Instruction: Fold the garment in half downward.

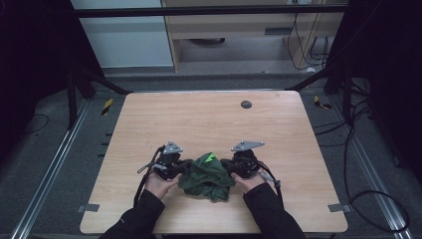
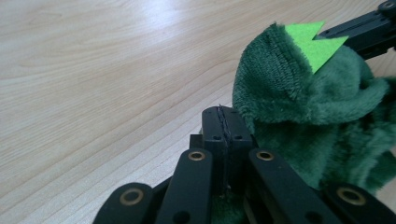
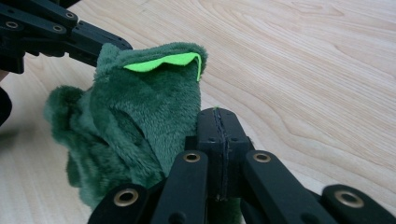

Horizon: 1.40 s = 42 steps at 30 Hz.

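Note:
A bunched dark green plush cloth (image 1: 206, 178) lies near the front middle of the wooden table (image 1: 209, 119). A bright green felt piece (image 1: 211, 158) pokes up at its top. My left gripper (image 1: 185, 167) is at the cloth's left edge and my right gripper (image 1: 226, 165) at its right edge, each in one of the person's hands. In the left gripper view the jaws are pressed together (image 2: 224, 123), with the cloth (image 2: 299, 102) coming off their right side and showing beneath them. In the right gripper view the jaws (image 3: 218, 126) are likewise shut, with the cloth (image 3: 135, 121) at their left.
A small black disc (image 1: 246, 104) is set in the table toward the back right. Grey tape tabs (image 1: 88, 207) mark the front corners. Black frame legs (image 1: 72, 99) and cables (image 1: 378, 199) stand on the floor around the table.

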{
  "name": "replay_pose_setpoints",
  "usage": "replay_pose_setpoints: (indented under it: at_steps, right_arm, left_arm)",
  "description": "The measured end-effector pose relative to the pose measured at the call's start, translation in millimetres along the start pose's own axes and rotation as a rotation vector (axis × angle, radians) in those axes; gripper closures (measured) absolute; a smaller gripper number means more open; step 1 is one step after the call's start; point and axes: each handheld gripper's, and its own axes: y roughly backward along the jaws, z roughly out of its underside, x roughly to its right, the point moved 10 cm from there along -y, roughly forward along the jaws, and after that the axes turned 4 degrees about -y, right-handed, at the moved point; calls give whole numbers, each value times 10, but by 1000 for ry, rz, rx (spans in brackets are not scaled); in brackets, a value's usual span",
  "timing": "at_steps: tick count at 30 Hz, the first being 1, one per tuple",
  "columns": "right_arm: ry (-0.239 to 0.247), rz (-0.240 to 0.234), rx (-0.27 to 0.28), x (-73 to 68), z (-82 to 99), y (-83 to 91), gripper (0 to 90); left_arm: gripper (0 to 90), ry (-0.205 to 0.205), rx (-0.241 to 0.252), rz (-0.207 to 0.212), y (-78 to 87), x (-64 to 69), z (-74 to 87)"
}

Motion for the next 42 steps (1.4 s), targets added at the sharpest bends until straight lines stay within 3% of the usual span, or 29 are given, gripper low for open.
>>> replay_pose_setpoints:
  at_steps: [18,29,42]
  right_arm:
    - [39,-59,20,-258,30,178,897]
    - [45,-73,14,-322,118,276,897]
    - [48,-96,-6,-410,234,316,896]
  left_arm:
    - [897,-55,35,58,297,289,-7]
    - [897,-86,25,81,366,456,86]
    - [897,-95,-10,105,410,543,252]
